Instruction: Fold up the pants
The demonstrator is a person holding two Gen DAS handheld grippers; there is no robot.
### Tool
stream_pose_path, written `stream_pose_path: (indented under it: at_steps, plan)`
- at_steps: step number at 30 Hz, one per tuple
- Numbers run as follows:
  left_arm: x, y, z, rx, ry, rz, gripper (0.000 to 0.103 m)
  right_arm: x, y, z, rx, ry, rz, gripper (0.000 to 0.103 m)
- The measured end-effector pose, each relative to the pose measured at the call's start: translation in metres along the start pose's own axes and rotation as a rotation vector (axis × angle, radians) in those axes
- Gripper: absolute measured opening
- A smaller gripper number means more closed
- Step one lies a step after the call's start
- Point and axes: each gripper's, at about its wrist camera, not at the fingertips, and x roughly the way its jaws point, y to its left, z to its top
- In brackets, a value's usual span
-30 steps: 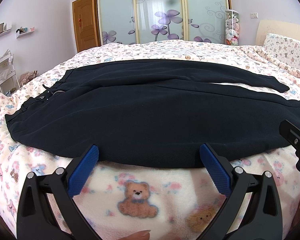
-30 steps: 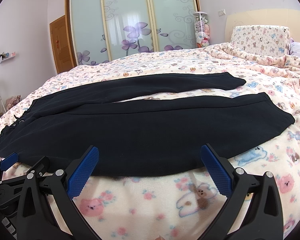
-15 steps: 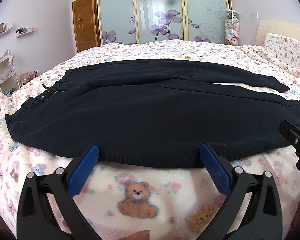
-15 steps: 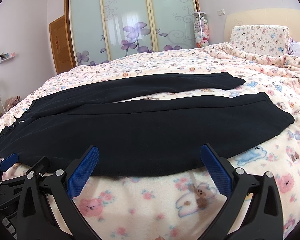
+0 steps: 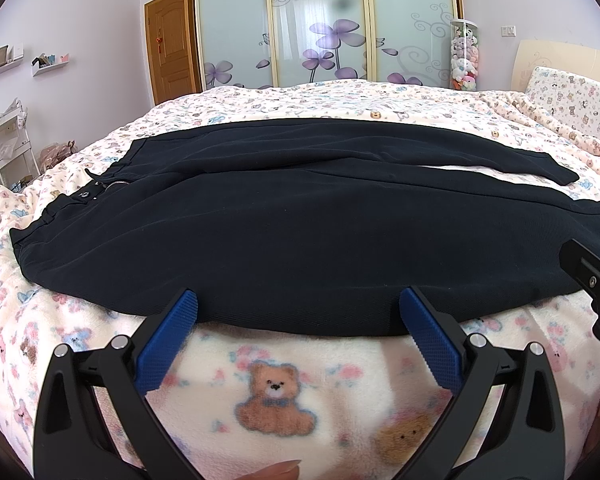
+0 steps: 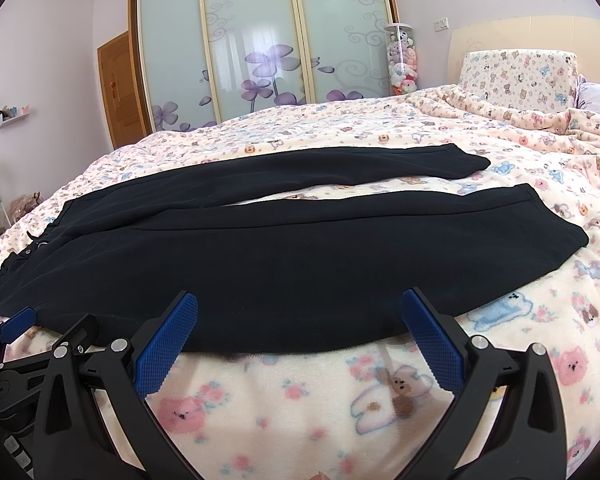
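Dark navy pants (image 5: 300,240) lie flat across the bed, waistband to the left, both legs stretched to the right and split apart; they also show in the right wrist view (image 6: 284,256). My left gripper (image 5: 298,300) is open, its blue pads just at the near edge of the near leg, empty. My right gripper (image 6: 300,300) is open and empty at the same near edge, further right. The right gripper shows at the right edge of the left wrist view (image 5: 596,280); the left gripper shows low left in the right wrist view (image 6: 32,344).
The bed has a pink teddy-print blanket (image 5: 276,392). A pillow and headboard (image 6: 516,72) stand at the right. Sliding wardrobe doors (image 5: 320,24) and a wooden door (image 5: 172,44) are behind the bed. A white rack (image 5: 4,148) stands at the left.
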Motion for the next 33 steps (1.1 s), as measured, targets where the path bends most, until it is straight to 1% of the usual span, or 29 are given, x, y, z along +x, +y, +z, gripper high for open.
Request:
stream_pose_path:
  at_steps: [20, 23, 24, 26, 27, 29, 30, 31, 32, 33]
  plan:
    - [0.0, 0.0, 0.0, -0.003, 0.002, -0.004, 0.101, 0.0, 0.0, 0.001, 0.003, -0.001, 0.004, 0.102]
    - [-0.001, 0.003, 0.0, -0.018, 0.005, -0.027, 0.101, -0.003, -0.002, 0.003, 0.021, -0.015, 0.027, 0.102]
    - [-0.002, 0.005, 0.001, -0.03, 0.007, -0.04, 0.101, -0.005, -0.008, 0.004, 0.031, -0.025, 0.038, 0.102]
    - [-0.006, 0.014, 0.007, -0.069, 0.008, -0.083, 0.101, -0.011, -0.017, 0.01, 0.048, -0.055, 0.065, 0.102]
    - [-0.006, 0.016, 0.008, -0.071, 0.004, -0.086, 0.101, -0.014, -0.02, 0.014, 0.059, -0.078, 0.085, 0.102]
    - [-0.014, 0.027, 0.017, -0.108, -0.021, -0.124, 0.101, -0.023, -0.027, 0.024, 0.078, -0.133, 0.127, 0.102]
    - [-0.023, 0.036, 0.026, -0.147, -0.051, -0.146, 0.101, -0.026, -0.03, 0.029, 0.084, -0.153, 0.149, 0.102]
    - [-0.028, 0.038, 0.033, -0.165, -0.075, -0.158, 0.101, -0.029, -0.036, 0.039, 0.097, -0.173, 0.173, 0.102]
    - [-0.035, 0.043, 0.04, -0.185, -0.112, -0.173, 0.101, -0.03, -0.041, 0.047, 0.109, -0.18, 0.188, 0.102]
    - [-0.044, 0.049, 0.047, -0.205, -0.172, -0.184, 0.101, -0.029, -0.046, 0.055, 0.122, -0.182, 0.198, 0.102]
